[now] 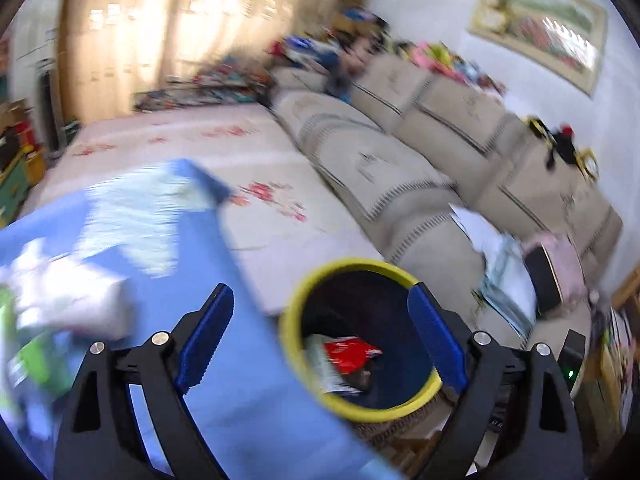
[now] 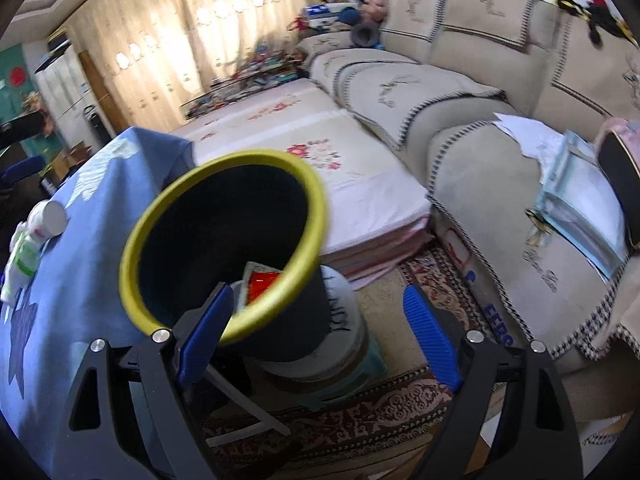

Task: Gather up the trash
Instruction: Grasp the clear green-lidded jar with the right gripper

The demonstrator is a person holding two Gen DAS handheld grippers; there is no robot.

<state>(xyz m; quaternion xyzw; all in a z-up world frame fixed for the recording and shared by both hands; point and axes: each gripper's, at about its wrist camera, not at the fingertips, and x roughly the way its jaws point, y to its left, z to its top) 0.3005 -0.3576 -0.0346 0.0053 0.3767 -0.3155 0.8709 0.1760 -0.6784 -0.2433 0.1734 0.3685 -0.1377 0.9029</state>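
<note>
A dark bin with a yellow rim [image 1: 352, 263] holds a red wrapper [image 1: 348, 354] and some pale paper. My left gripper [image 1: 320, 294] hangs open above the bin's mouth, with nothing between its blue fingers; this view is blurred. Beside the bin is a table with a blue cloth [image 1: 224, 360] carrying blurred white and green litter [image 1: 68, 300]. In the right wrist view the bin [image 2: 132, 256] stands close, the red wrapper [image 2: 262, 286] showing inside. My right gripper [image 2: 319, 291] is open and empty, its left finger near the rim. A white cup [image 2: 48, 218] and crumpled wrappers [image 2: 24, 256] lie on the blue cloth [image 2: 92, 264].
The bin rests on a white bucket [image 2: 344, 320] set on a teal stool. A beige sofa [image 2: 480, 168] with papers on it runs along the right. A flowered floor mattress [image 2: 320, 160] lies behind the bin, and a patterned rug [image 2: 380, 412] covers the floor.
</note>
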